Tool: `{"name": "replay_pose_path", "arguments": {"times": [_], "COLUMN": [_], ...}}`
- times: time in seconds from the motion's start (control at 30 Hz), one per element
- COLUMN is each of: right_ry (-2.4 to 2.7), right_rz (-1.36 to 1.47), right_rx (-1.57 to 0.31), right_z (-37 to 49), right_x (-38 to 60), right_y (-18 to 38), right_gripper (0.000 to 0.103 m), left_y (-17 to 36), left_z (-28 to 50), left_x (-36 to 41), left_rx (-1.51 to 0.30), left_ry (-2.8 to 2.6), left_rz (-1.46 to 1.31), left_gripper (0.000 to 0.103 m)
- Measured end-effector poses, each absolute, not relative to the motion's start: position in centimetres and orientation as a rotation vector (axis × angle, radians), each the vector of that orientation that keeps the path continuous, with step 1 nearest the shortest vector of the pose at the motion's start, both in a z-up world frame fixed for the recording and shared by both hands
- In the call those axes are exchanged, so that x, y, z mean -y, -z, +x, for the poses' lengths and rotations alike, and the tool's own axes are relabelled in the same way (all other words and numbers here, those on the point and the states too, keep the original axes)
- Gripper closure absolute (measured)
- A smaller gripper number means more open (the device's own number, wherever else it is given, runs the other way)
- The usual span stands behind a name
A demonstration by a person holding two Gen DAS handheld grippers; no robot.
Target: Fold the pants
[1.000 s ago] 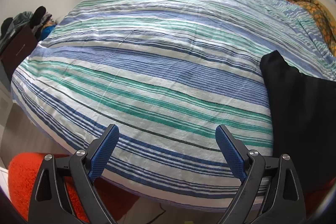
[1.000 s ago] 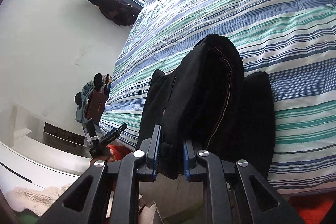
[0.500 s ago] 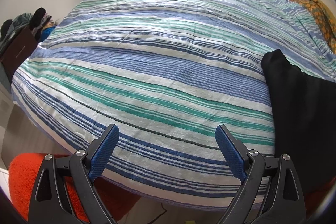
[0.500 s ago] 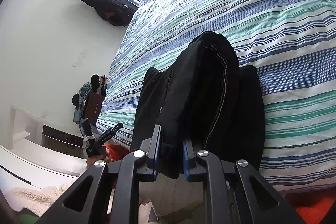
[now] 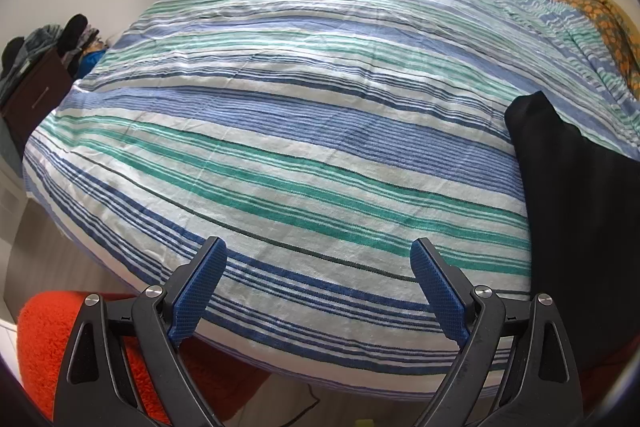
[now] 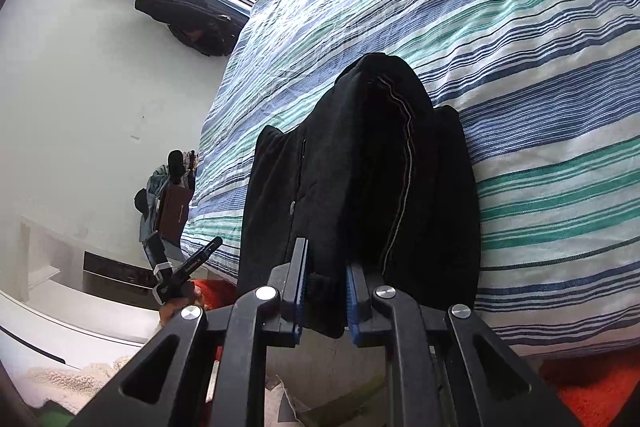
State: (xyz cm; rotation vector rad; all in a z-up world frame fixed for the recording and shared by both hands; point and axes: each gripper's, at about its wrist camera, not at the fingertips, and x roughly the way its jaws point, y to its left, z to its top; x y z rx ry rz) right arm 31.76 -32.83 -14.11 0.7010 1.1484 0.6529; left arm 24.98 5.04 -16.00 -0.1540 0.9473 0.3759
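Note:
The black pants (image 6: 360,179) lie folded near the front edge of the striped bed (image 6: 540,75). My right gripper (image 6: 326,291) is shut on a thick bunch of the pants' cloth and holds it raised, so a fold arches up over the rest. In the left wrist view the pants (image 5: 576,203) show as a dark sheet at the right edge. My left gripper (image 5: 318,279) is open and empty over the bed's front edge (image 5: 280,339), well left of the pants. It also shows small in the right wrist view (image 6: 180,267).
An orange rug (image 5: 48,339) lies on the floor below the bed's edge. A dark bedside cabinet (image 5: 32,99) piled with clothes stands at the left. An orange patterned blanket (image 5: 600,19) lies at the bed's far right. A window and curtain are behind the bed.
My right gripper has drawn back slightly with the pants cloth still in it. My left gripper has stayed open in nearly the same place.

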Motion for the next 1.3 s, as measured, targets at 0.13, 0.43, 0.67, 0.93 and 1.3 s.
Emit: {"name": "replay_pose_path", "arguments": {"times": [0.13,0.43,0.67,0.93,1.3], "right_ry": [-0.589,-0.499,-0.439,-0.474,-0.363], "right_rz": [0.64,0.53,0.314,0.129,0.14], "right_rx": [-1.192,-1.206,-1.137,-0.935,-1.051], "right_z": [31.2,31.3,31.8,34.4,35.0], "right_x": [32.9,32.1,31.8,25.6,25.4], "right_y": [15.9,18.0,12.6,9.6,14.6], "right_gripper": [0.087,0.086,0.074,0.072,0.079], "left_y": [16.1,13.1,10.8,14.3,14.7], "left_z": [25.1,24.3,23.5,24.9,24.8], "left_x": [-4.4,1.3,9.2,14.0,13.9], "left_rx": [-0.95,-0.882,-0.839,-0.988,-1.017], "left_ry": [-0.361,-0.233,0.011,-0.009,-0.012], "left_rz": [-0.137,0.011,0.132,0.296,0.268], "left_gripper": [0.009,0.009,0.009,0.009,0.009]}}
